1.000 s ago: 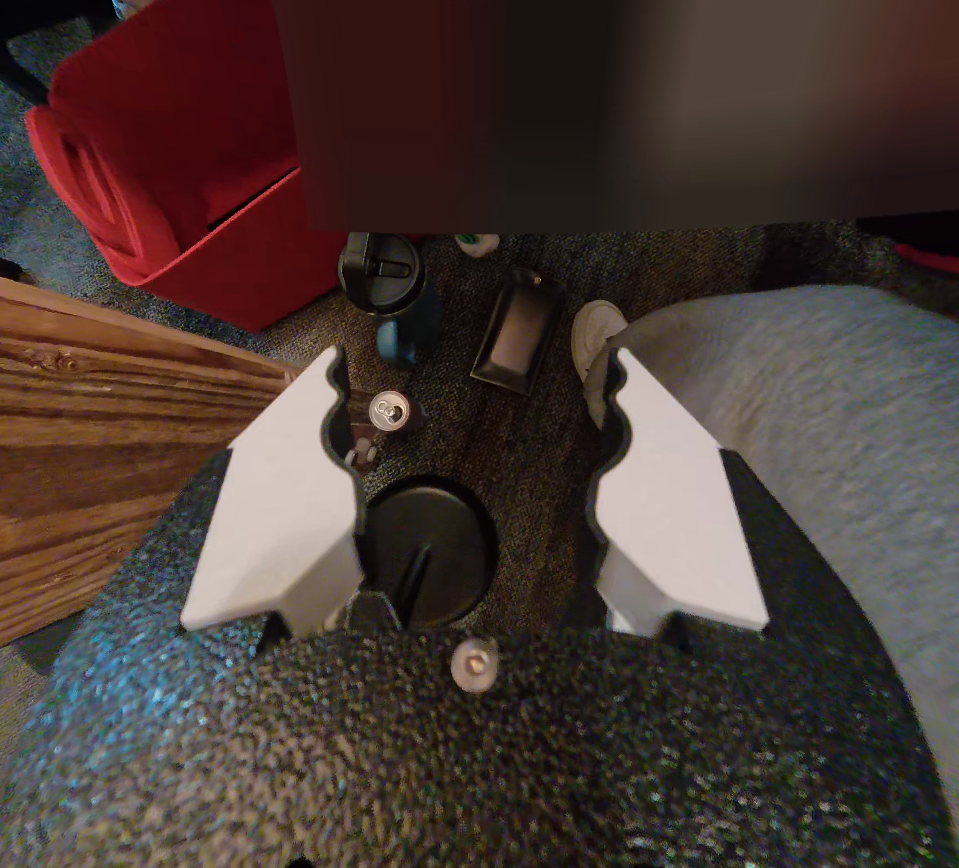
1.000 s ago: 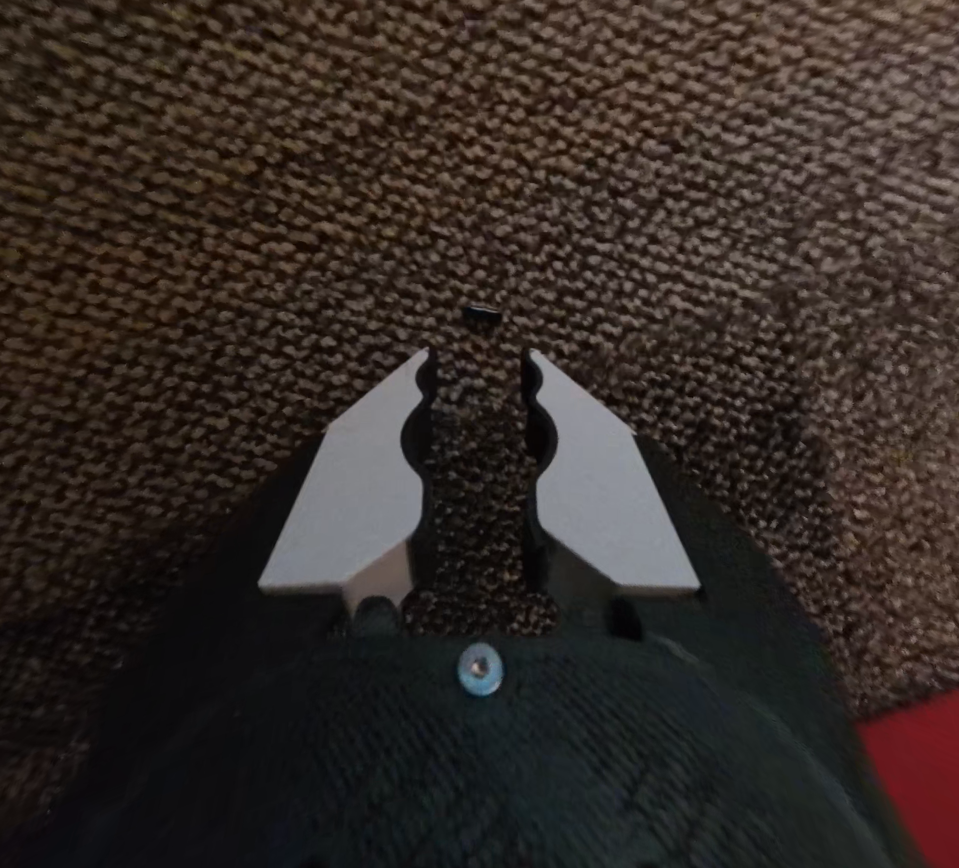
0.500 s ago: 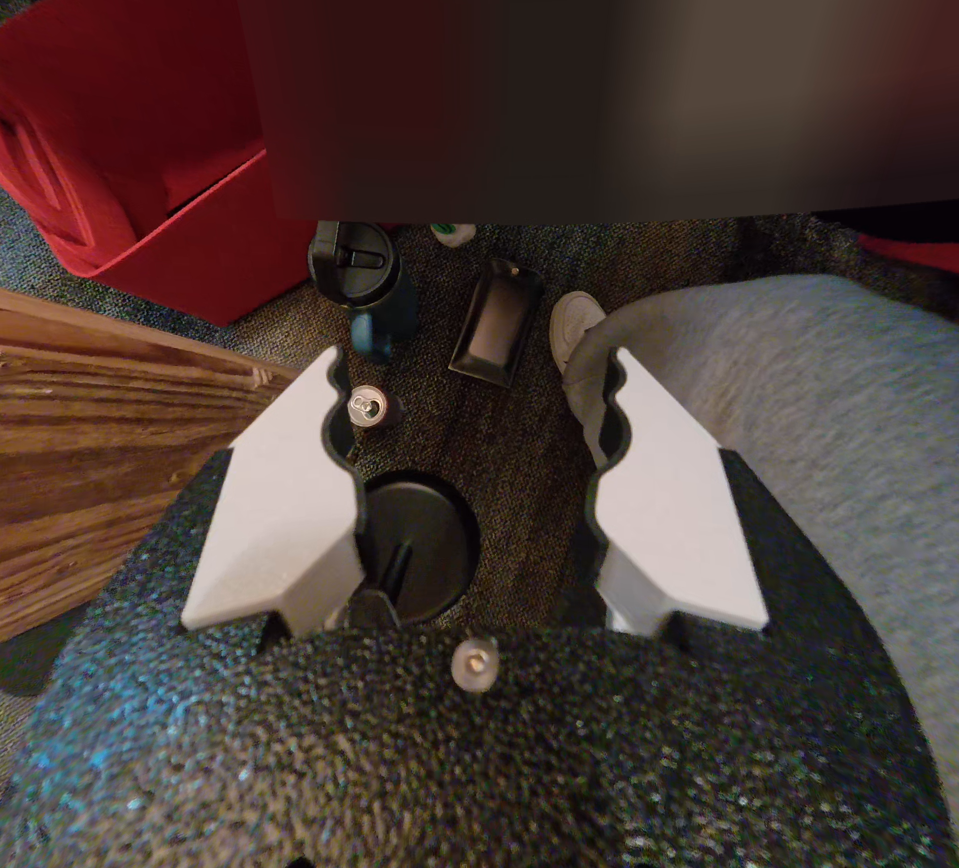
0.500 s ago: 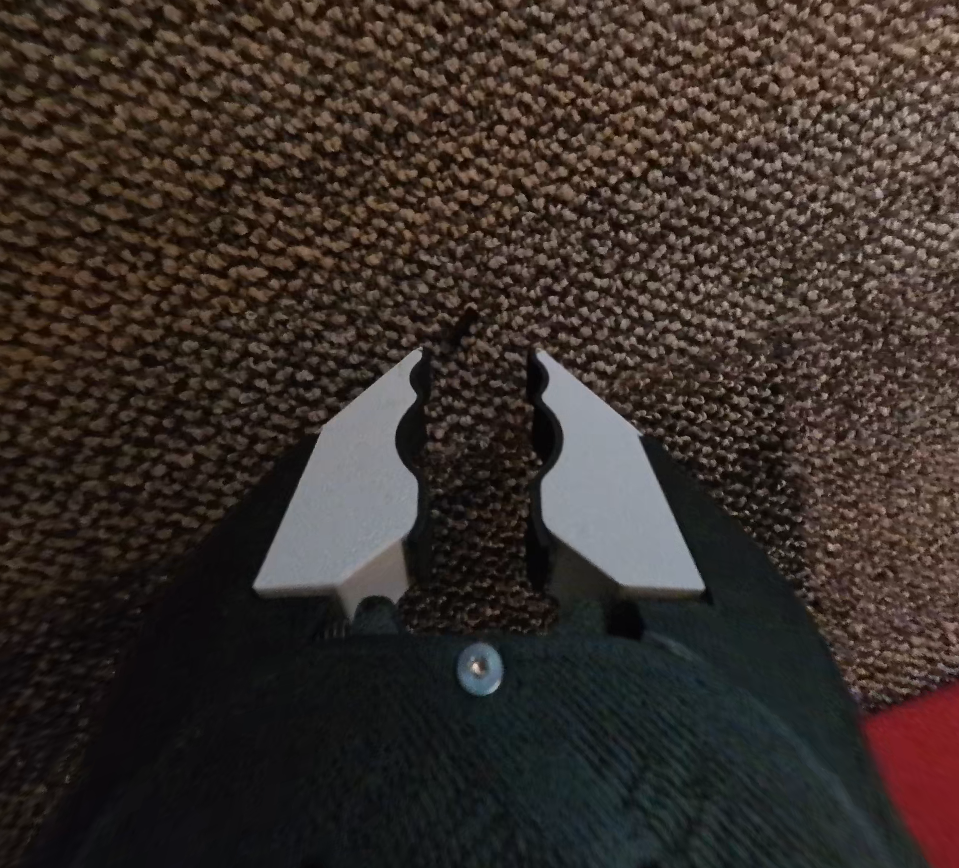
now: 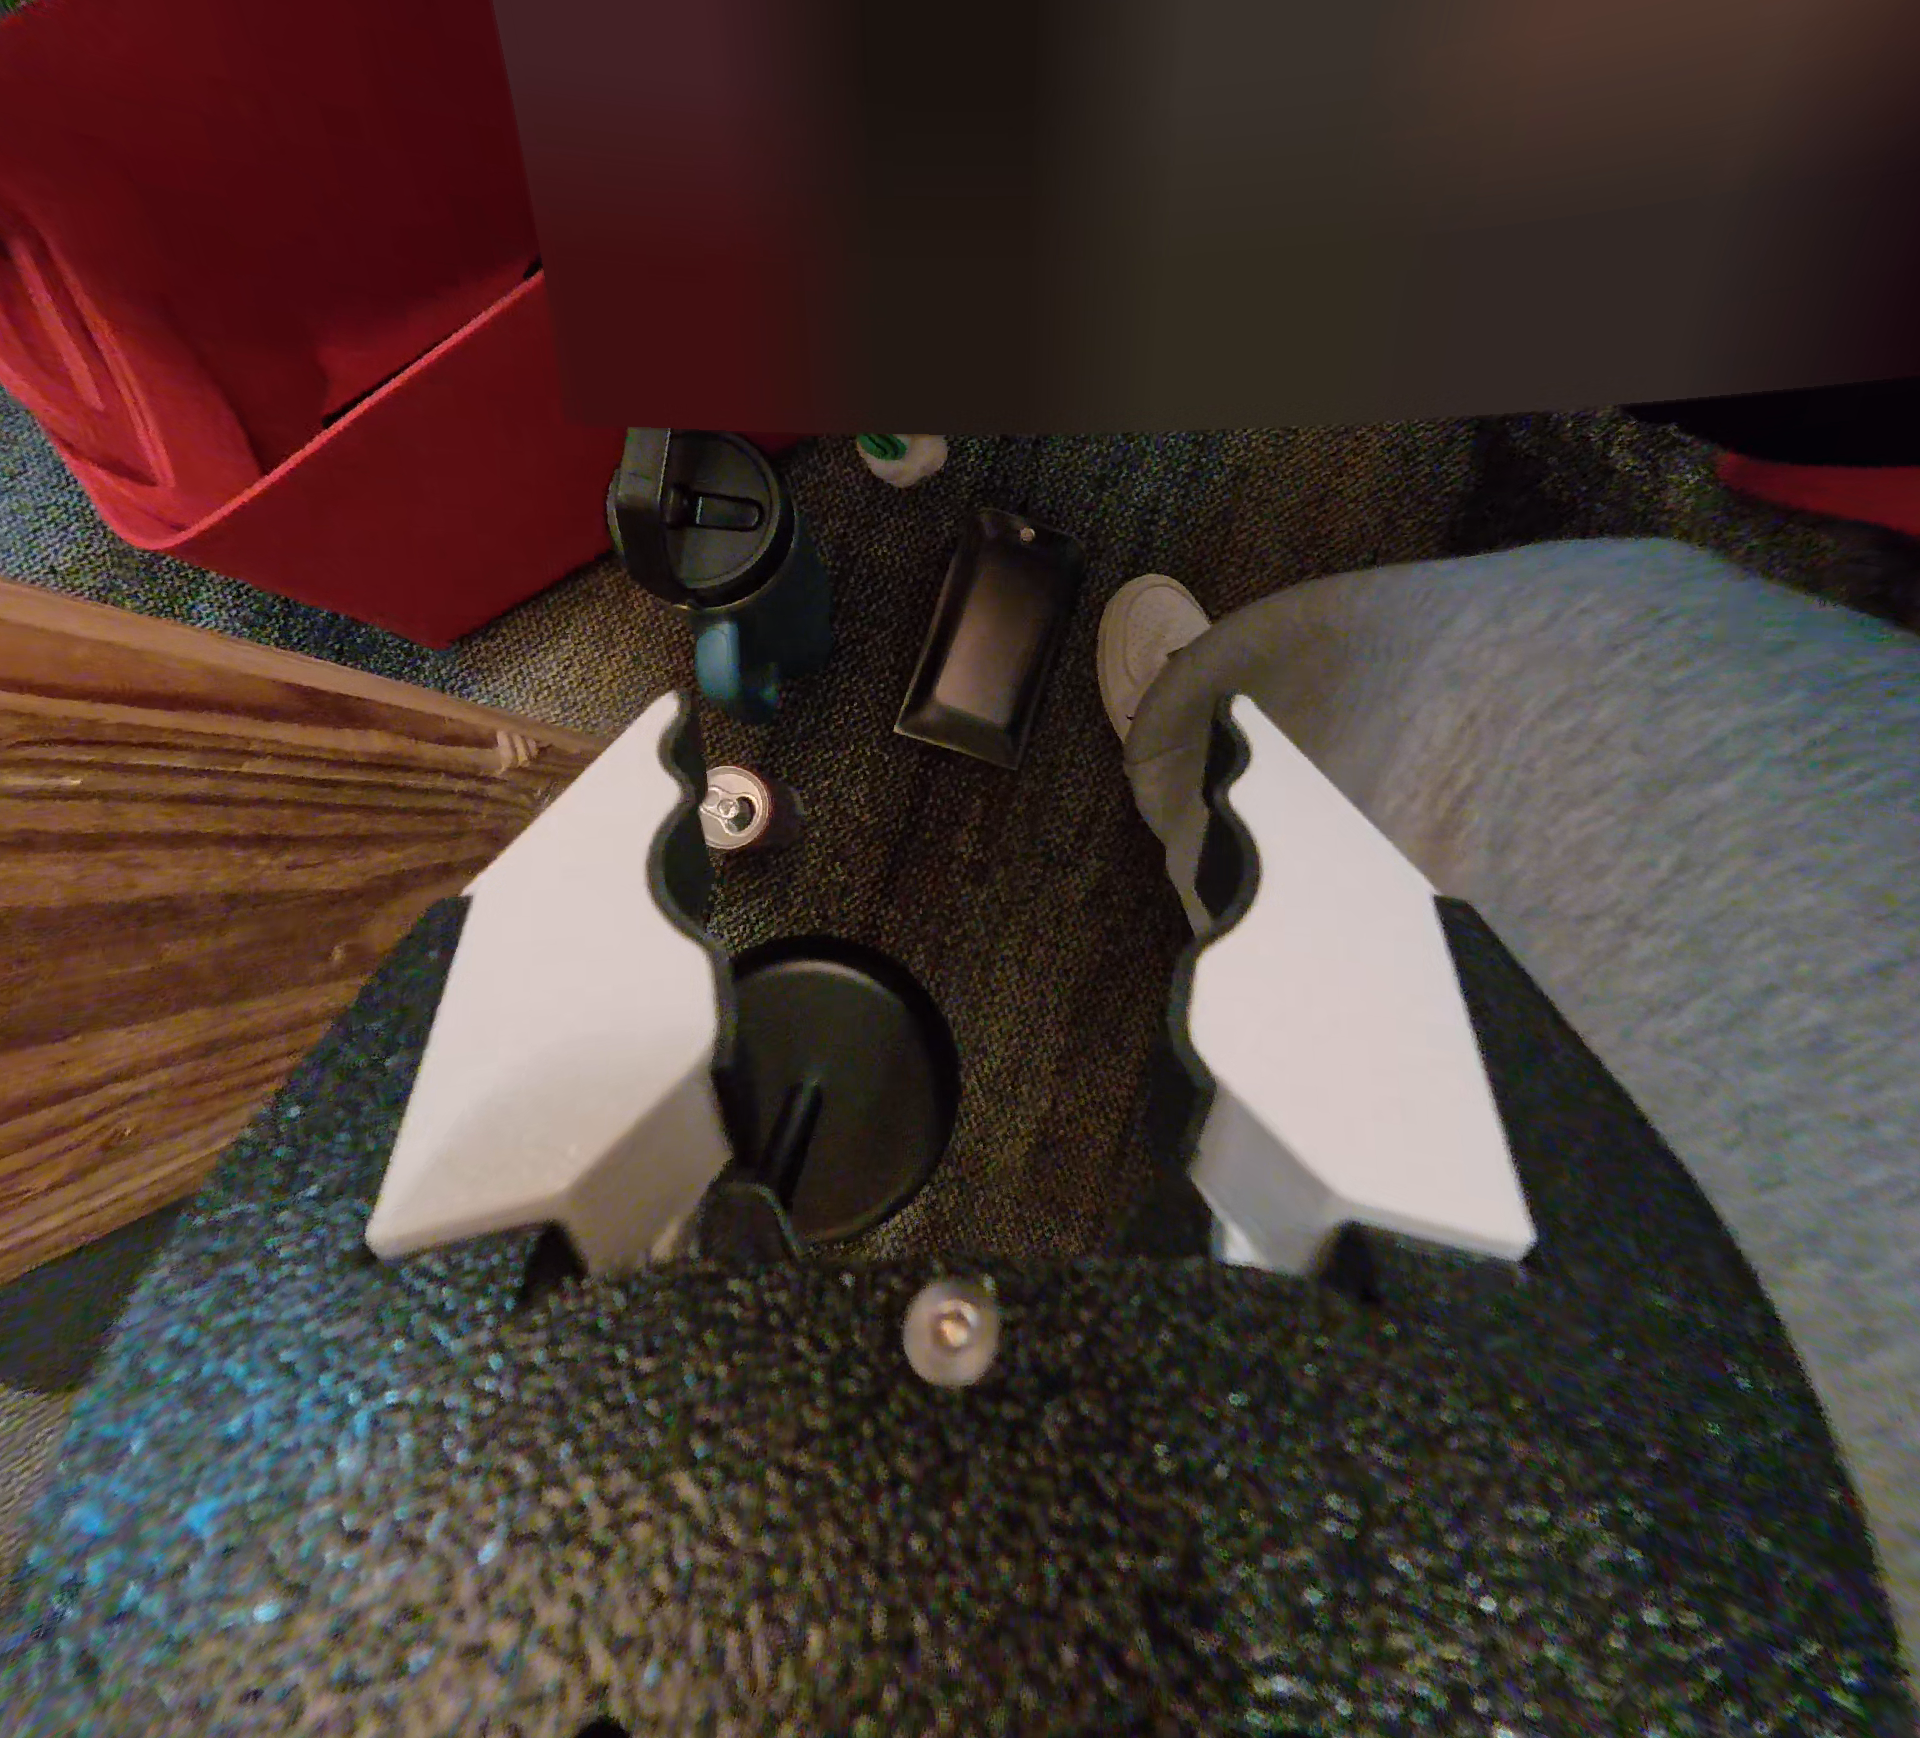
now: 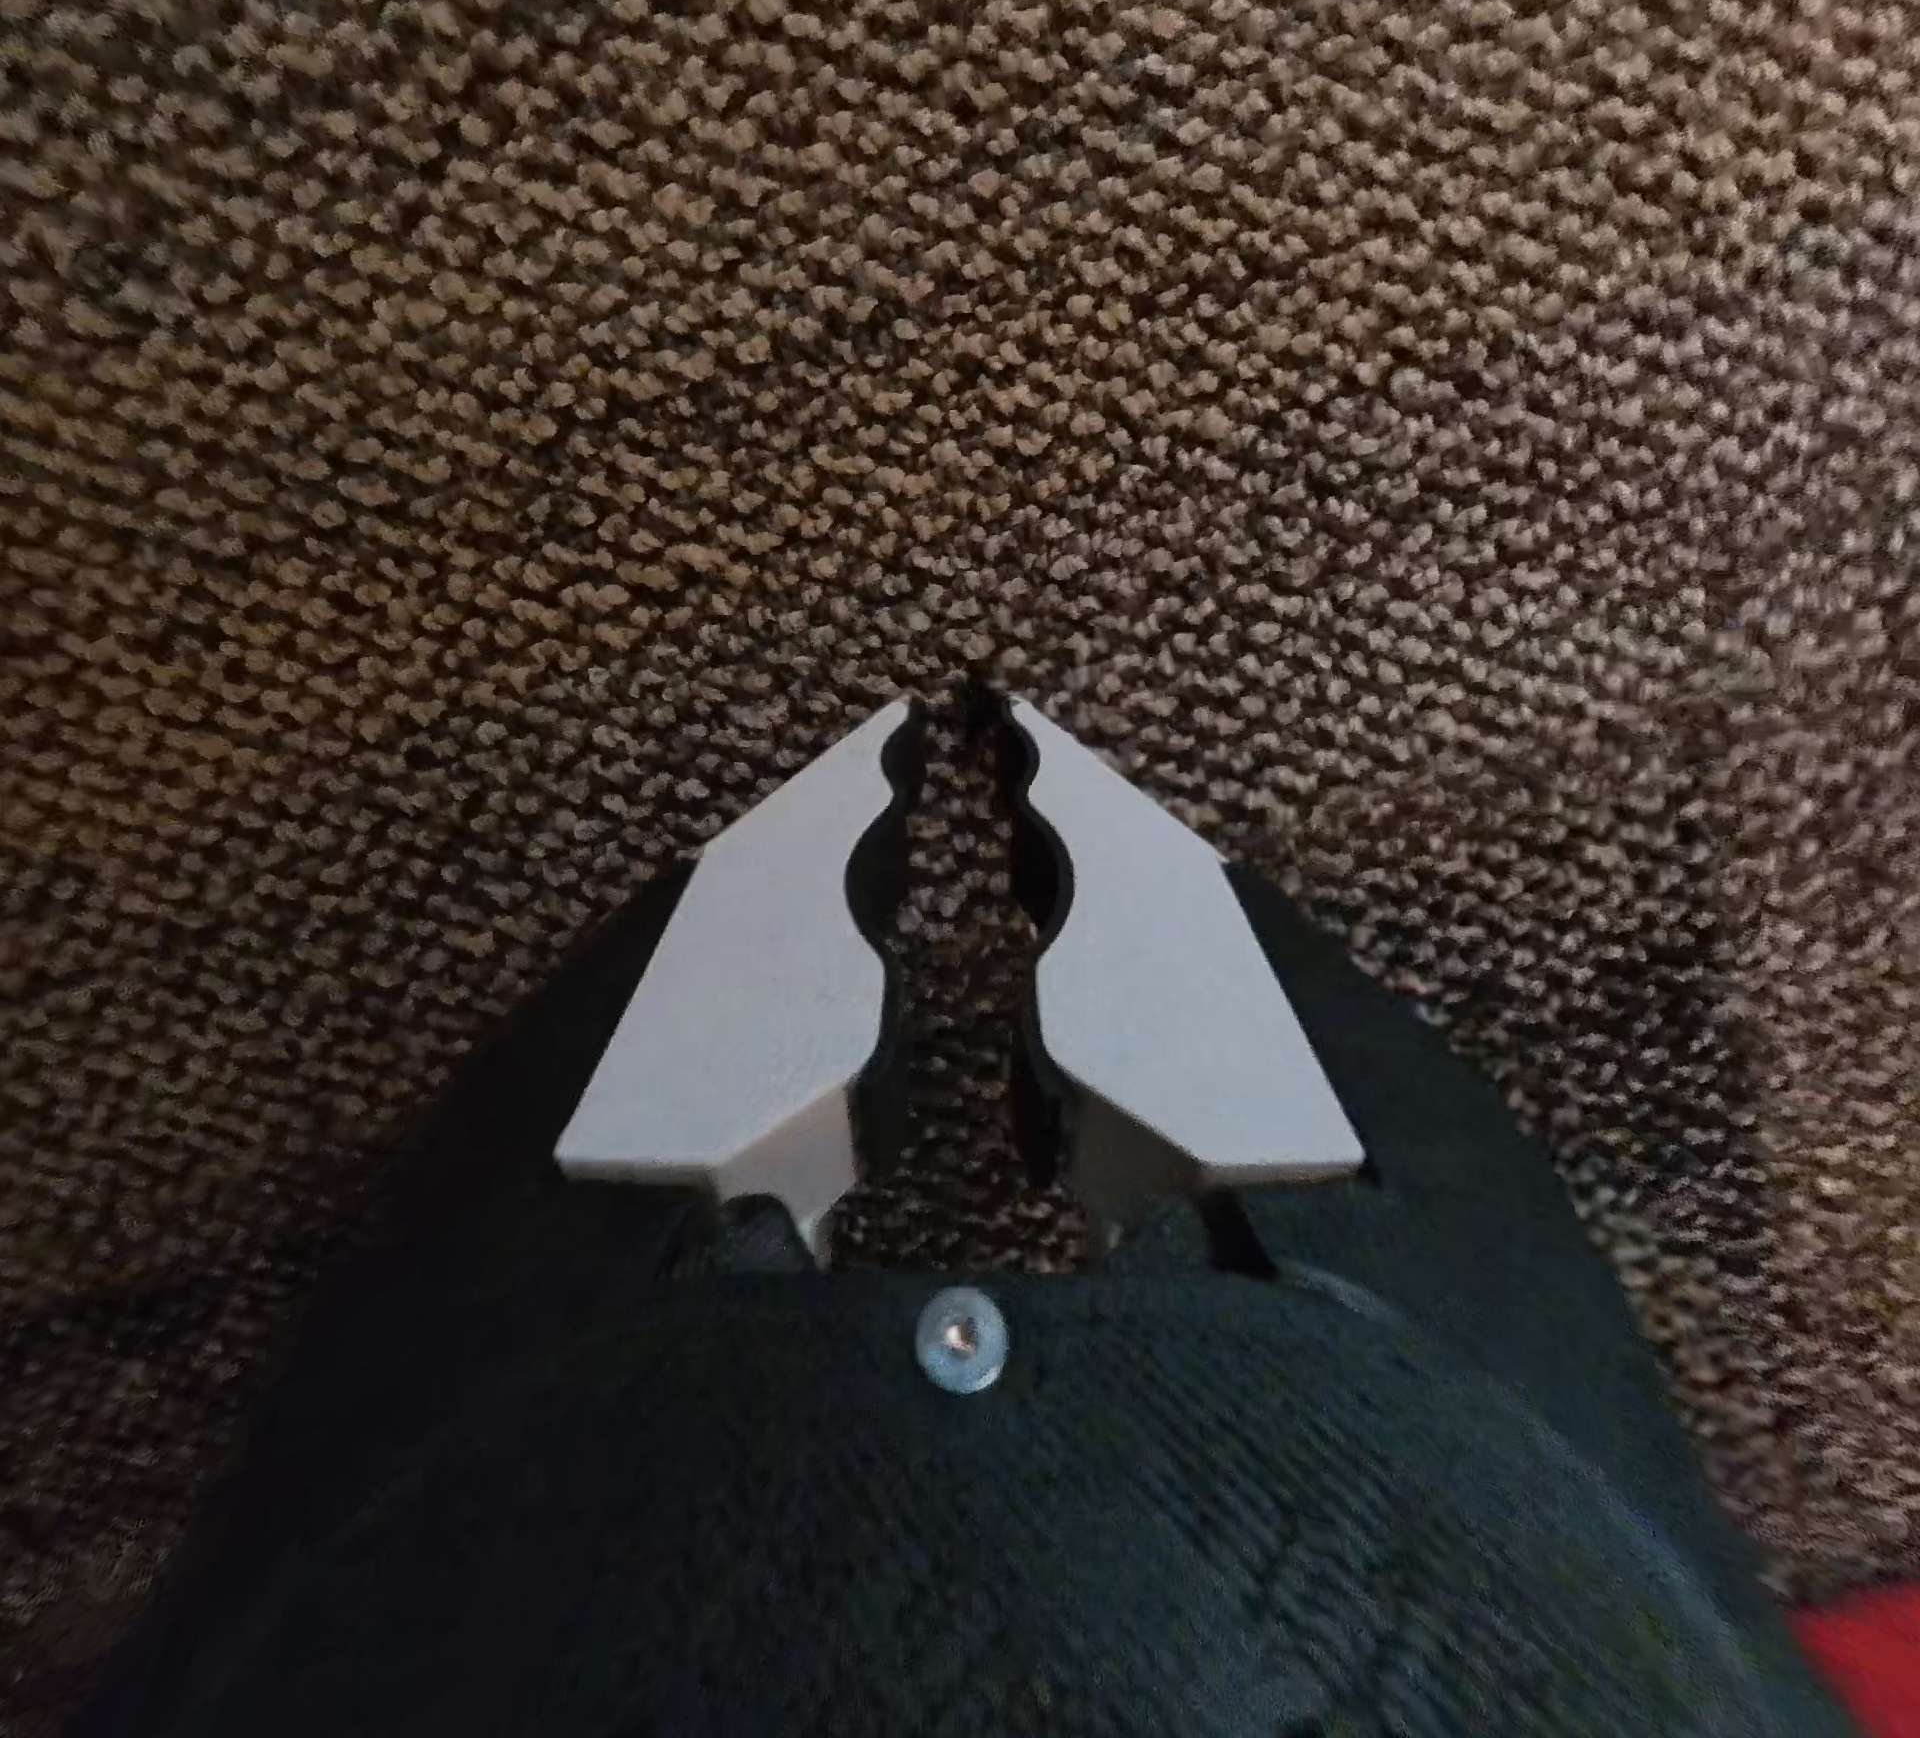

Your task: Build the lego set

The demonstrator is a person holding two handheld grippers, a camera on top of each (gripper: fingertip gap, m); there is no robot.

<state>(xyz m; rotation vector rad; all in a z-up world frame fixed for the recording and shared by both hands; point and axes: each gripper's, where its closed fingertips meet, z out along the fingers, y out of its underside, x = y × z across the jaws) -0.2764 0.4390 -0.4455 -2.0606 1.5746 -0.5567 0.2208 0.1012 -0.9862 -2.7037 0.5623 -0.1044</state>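
- Brown looped carpet [image 6: 935, 254] under the right gripper, filling that wrist view.
- Grey trouser leg [image 5: 1621, 857] along the right of the left wrist view; wood-grain panel [image 5: 208, 878] and red bin [image 5: 343, 400] at left.
- Left gripper [image 5: 951, 732] spread wide, empty, above a black round base [image 5: 862, 1096].
- Right gripper [image 6: 961, 701] nearly closed around a tiny black lego piece [image 6: 977, 720] at the fingertips; actual grip unclear.

The left tongs [image 5: 956, 743] stand wide open above the carpeted floor [image 5: 997, 867], holding nothing. Between the fingers lie a round black lid [image 5: 842, 1086] and an upright drink can [image 5: 736, 810]; beyond these stand a dark lidded mug [image 5: 727, 556] and a black rectangular tray [image 5: 987, 639]. A red fabric bin [image 5: 260, 234] and a wooden desk [image 5: 208, 909] are at left; a grey trouser leg [image 5: 1558, 805] and white shoe [image 5: 1143, 639] are at right.
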